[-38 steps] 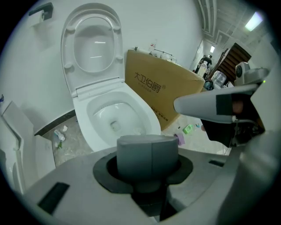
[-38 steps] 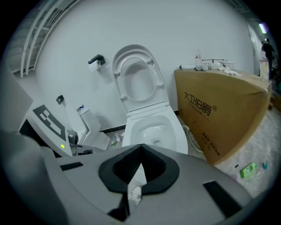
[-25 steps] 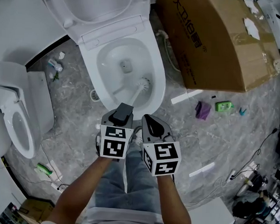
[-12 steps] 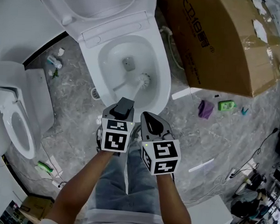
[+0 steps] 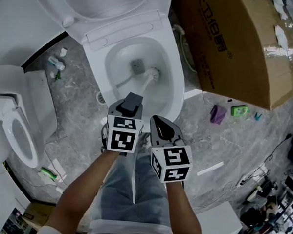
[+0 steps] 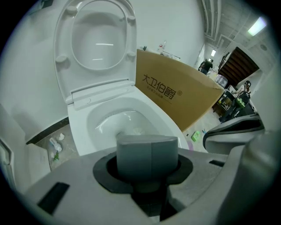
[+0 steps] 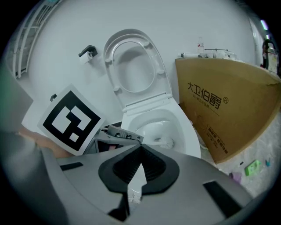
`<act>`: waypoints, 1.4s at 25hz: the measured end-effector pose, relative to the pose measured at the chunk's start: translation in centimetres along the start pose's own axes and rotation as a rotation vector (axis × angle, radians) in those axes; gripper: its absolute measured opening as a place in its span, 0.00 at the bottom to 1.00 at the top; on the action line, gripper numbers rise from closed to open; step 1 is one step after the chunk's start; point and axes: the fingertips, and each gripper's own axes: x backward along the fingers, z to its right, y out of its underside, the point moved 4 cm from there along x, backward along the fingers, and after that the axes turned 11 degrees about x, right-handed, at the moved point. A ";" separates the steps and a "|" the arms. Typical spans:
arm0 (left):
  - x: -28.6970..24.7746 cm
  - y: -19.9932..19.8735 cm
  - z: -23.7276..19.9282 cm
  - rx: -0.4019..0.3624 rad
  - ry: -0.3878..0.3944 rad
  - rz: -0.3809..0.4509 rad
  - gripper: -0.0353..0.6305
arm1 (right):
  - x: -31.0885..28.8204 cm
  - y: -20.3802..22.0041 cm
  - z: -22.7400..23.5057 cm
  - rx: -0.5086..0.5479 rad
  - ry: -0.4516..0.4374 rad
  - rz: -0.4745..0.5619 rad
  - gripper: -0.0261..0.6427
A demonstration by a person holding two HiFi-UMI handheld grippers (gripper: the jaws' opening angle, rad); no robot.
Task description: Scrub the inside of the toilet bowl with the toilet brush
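Note:
The white toilet bowl (image 5: 173,93) stands open ahead of me, its seat and lid raised. The toilet brush's head (image 5: 153,74) rests inside the bowl just right of the drain, and its white handle (image 5: 142,91) slants back to my left gripper (image 5: 130,108). That gripper is shut on the handle's grey end (image 6: 147,156), above the bowl's near rim. My right gripper (image 5: 161,127) hovers beside it on the right, shut with nothing held. In the right gripper view the brush head (image 7: 167,141) shows in the bowl beyond the closed right gripper (image 7: 139,151).
A large cardboard box (image 5: 238,45) lies close to the toilet's right side. A second toilet (image 5: 18,127) stands at the left. A purple cloth (image 5: 215,114), a green bottle (image 5: 240,111), a white strip (image 5: 210,169) and cables (image 5: 261,179) lie on the grey floor at right.
The left gripper has pushed forward, sliding the brush head from the bowl's near right wall farther in, towards the drain. The right gripper stayed beside it.

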 end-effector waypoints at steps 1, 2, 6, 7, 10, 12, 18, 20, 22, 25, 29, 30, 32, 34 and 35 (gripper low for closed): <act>-0.3 -0.3 -0.3 -0.002 0.000 0.002 0.29 | -0.3 -0.2 0.1 0.001 0.002 -0.002 0.04; -0.5 -0.6 -0.6 -0.004 -0.001 0.004 0.29 | -0.6 -0.3 0.2 0.003 0.003 -0.005 0.04; -0.9 -2.4 -1.9 -0.013 -0.013 0.011 0.29 | -1.7 -1.1 0.4 0.005 0.005 -0.012 0.04; -1.0 -2.8 -2.1 -0.015 -0.013 0.013 0.29 | -2.0 -1.2 0.4 0.004 0.003 -0.013 0.04; -1.3 -3.9 -2.8 -0.019 -0.015 0.026 0.29 | -2.8 -1.7 0.6 0.006 -0.002 -0.015 0.04; -1.3 -4.6 -3.3 -0.019 -0.020 0.034 0.29 | -3.2 -2.1 0.6 0.008 -0.004 -0.015 0.04; -0.7 -5.2 -5.1 0.006 -0.054 0.050 0.29 | -3.8 -2.4 0.2 0.021 -0.020 -0.019 0.04; -0.3 -5.2 -5.5 0.017 -0.064 0.057 0.29 | -3.7 -2.2 0.0 0.026 -0.026 -0.022 0.04; 0.1 -5.0 -5.9 0.029 -0.075 0.063 0.29 | -3.6 -2.0 -0.1 0.032 -0.030 -0.022 0.04; 0.6 -4.5 -6.5 0.046 -0.096 0.069 0.29 | -3.3 -1.9 -0.2 0.040 -0.036 -0.019 0.04; 1.4 -3.1 -7.1 0.066 -0.127 0.073 0.29 | -2.6 -1.2 -0.4 0.052 -0.043 -0.017 0.04; 1.6 -2.8 -7.2 0.072 -0.133 0.074 0.29 | -2.4 -1.0 -0.5 0.058 -0.044 -0.016 0.04; 1.9 -2.0 -7.2 0.084 -0.141 0.076 0.29 | -2.1 -0.8 -0.7 0.072 -0.047 -0.013 0.04; 2.4 -1.2 -7.2 0.094 -0.147 0.076 0.29 | -1.7 -0.5 -1.0 0.082 -0.052 -0.007 0.04; 2.5 -0.8 -7.2 0.097 -0.151 0.075 0.29 | -1.5 -0.3 -1.2 0.086 -0.054 -0.005 0.04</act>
